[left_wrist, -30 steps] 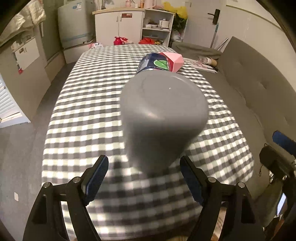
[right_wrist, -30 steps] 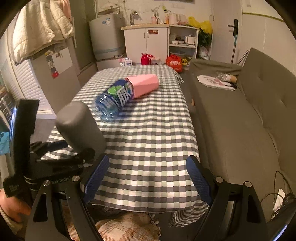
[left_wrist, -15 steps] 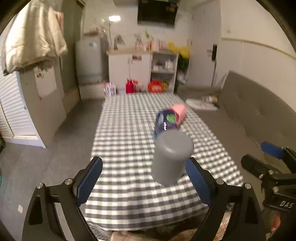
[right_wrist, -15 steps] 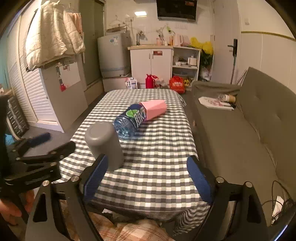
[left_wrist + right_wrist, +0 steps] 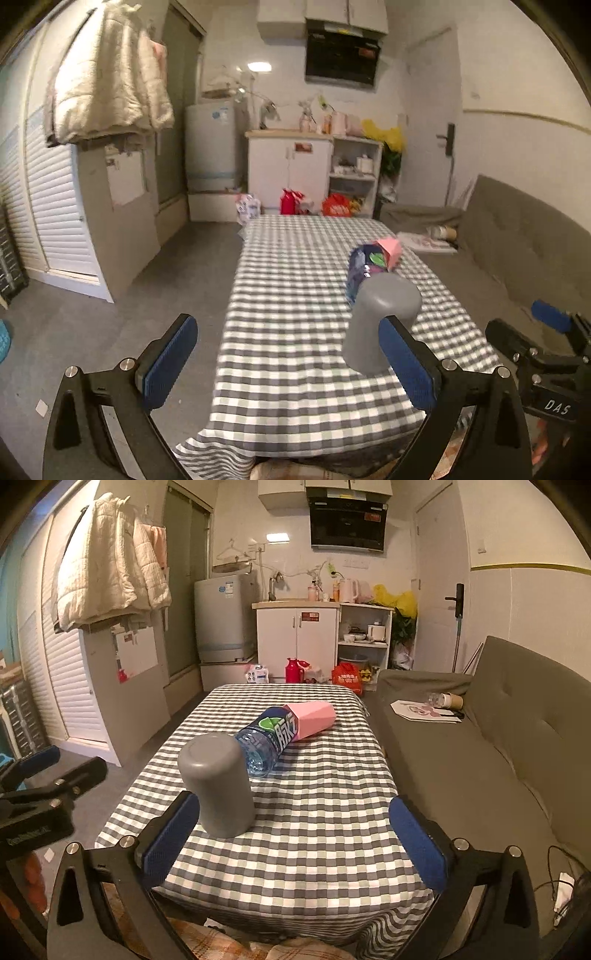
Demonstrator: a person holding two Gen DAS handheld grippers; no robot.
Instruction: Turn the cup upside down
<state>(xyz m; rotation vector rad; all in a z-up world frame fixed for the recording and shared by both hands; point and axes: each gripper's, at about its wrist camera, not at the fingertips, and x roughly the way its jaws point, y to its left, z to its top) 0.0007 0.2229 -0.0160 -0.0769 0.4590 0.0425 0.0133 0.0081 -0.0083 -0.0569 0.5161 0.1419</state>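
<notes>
Your left gripper [image 5: 288,363] had its jaws wide apart with nothing between them, held off the near edge of the table [image 5: 295,391]. The cup [image 5: 382,325] was not inside that gap: it stood to the right of it, partly hidden behind the right blue pad [image 5: 404,363], apart from the fingers as far as the view showed. Your right gripper [image 5: 293,840] was likewise spread open and empty, with the cup [image 5: 218,784] ahead of its left pad [image 5: 168,840] rather than between the two. The cup sat upside down on the checked cloth, closed base up, mouth down, near the front of the table. Just behind it lay a water bottle [image 5: 267,740] on its side, its far end tucked into a pink carton [image 5: 314,718]. A grey sofa [image 5: 480,760] ran along the table's right side.
</notes>
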